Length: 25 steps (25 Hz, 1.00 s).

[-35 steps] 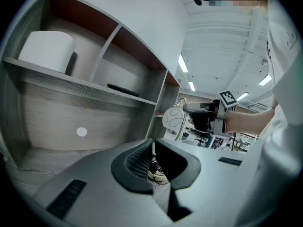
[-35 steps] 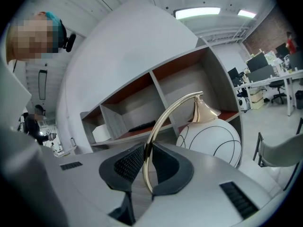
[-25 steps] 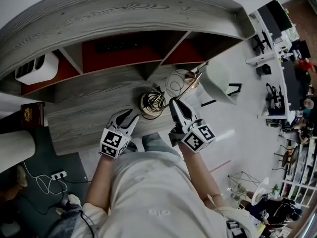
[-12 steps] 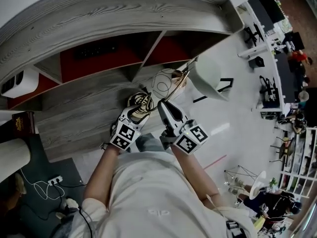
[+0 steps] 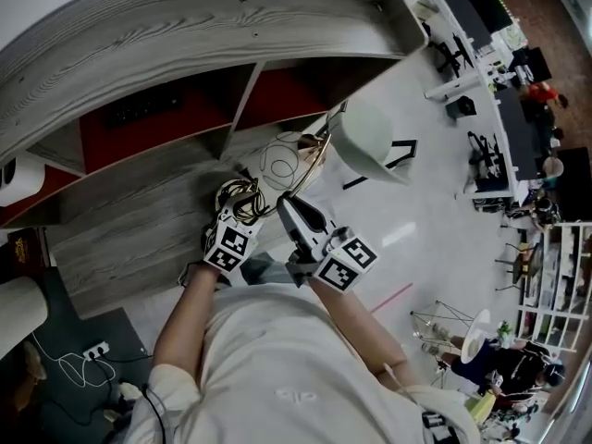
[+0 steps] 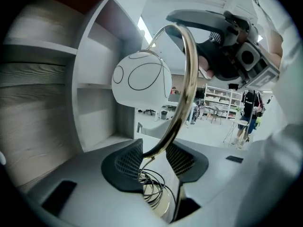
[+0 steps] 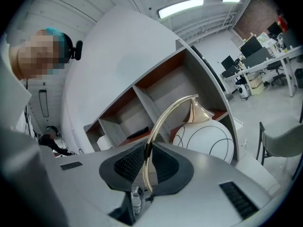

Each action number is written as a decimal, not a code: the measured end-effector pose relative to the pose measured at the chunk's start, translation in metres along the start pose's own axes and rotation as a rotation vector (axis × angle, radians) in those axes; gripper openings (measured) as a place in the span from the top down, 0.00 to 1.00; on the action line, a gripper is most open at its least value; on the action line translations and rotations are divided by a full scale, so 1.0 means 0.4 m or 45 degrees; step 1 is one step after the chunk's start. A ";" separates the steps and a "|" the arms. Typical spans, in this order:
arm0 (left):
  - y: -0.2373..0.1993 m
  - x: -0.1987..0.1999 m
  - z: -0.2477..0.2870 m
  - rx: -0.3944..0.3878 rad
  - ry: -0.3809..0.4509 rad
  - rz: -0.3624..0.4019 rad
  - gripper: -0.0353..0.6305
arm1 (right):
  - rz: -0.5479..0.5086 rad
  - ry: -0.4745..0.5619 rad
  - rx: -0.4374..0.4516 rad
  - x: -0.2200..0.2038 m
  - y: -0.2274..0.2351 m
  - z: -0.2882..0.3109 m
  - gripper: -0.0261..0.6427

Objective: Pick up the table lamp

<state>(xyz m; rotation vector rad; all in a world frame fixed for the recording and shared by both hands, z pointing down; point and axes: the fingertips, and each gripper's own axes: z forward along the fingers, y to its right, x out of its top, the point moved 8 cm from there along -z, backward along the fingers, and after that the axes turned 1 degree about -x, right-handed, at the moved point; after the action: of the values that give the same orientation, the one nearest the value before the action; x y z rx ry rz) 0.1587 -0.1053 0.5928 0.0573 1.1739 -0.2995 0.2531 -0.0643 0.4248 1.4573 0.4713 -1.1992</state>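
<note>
Closest to the camera, the person's left gripper (image 6: 152,159), which a second earlier had hovered at the desk's front edge well to the left of the lamp, had swung across to the foot of the table lamp (image 5: 282,163). Its jaws, having just been closing, stood apart with the lower end of the brass arm (image 6: 189,74) between the pads, not clamped. A loose coiled cord (image 6: 154,190) lay bunched directly under those jaws, crowding the lamp's base. Beside it, the right gripper (image 7: 147,161) remained as before, its jaws pressed together on a dark sleeve low on the same arm. The arm arched up and over to a white globe shade (image 6: 142,79) marked with thin black rings, hanging just beyond both grippers. The lamp was at the right end of the grey wood desk (image 5: 120,239), in front of a curved shelf unit (image 5: 185,26) with red back panels (image 5: 120,123). A pale green chair (image 5: 363,141) stood on the floor just past the desk's end. Farther off were office desks with monitors (image 5: 499,109).
</note>
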 end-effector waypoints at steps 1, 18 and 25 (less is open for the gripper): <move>-0.003 -0.003 0.010 0.013 0.004 0.001 0.72 | 0.002 -0.002 0.002 0.003 0.005 -0.002 0.85; -0.011 0.009 0.020 0.178 0.045 0.147 0.89 | 0.159 0.000 0.123 0.023 0.036 0.023 0.86; -0.012 0.008 -0.006 0.235 -0.011 0.101 0.89 | 0.172 -0.041 0.191 0.021 0.011 0.045 0.87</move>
<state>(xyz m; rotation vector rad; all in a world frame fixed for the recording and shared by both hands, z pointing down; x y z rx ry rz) 0.1564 -0.1102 0.5895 0.2631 1.1300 -0.3371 0.2527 -0.0846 0.4224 1.5690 0.2613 -1.1682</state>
